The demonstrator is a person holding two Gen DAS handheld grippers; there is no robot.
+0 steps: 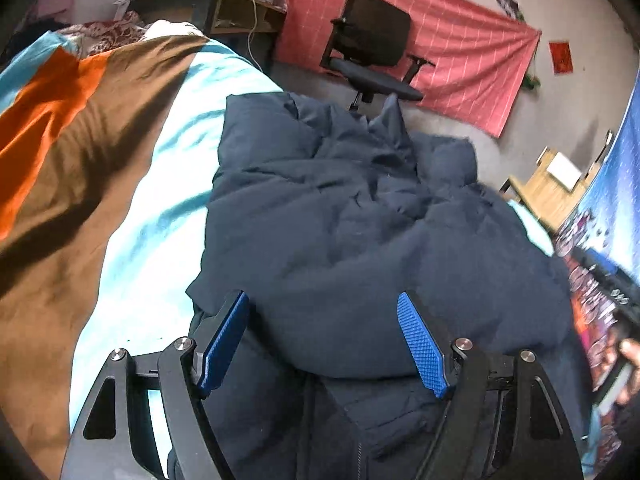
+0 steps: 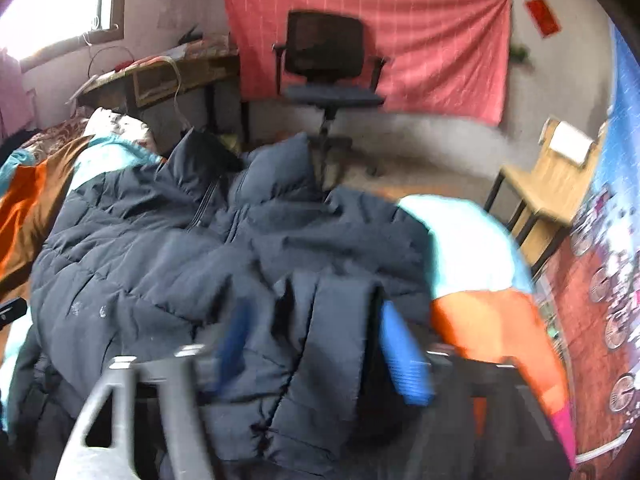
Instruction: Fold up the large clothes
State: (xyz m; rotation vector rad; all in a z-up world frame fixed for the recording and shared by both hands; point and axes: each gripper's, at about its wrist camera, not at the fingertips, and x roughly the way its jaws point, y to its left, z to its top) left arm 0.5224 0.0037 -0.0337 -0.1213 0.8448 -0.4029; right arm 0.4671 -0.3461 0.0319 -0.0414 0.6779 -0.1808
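- The dark navy puffer jacket (image 1: 360, 216) lies crumpled on your bed, on the striped bedcover (image 1: 132, 184) of turquoise, brown and orange, its collar and zip end toward the far edge of the bed.
- Your left gripper (image 1: 324, 340) angles downward over the jacket's near part; its blue pads (image 1: 224, 340) stand spread wide, with a bulging fold of jacket lying between them, neither pad pressing on it.
- Your right gripper (image 2: 316, 348) also tilts down, low over the near hem; the view is smeared, but its pads (image 2: 404, 356) stand apart, with a quilted panel of the jacket in the gap, seemingly unpinched.
- At the right edge of the left wrist view, part of your hand (image 1: 628, 364) shows.
- Beyond the bed stand a black office chair (image 2: 328, 64) before a pink wall cloth (image 2: 420, 44), a cluttered desk (image 2: 168, 76) to the left, and a wooden side table (image 2: 548, 184) to the right.
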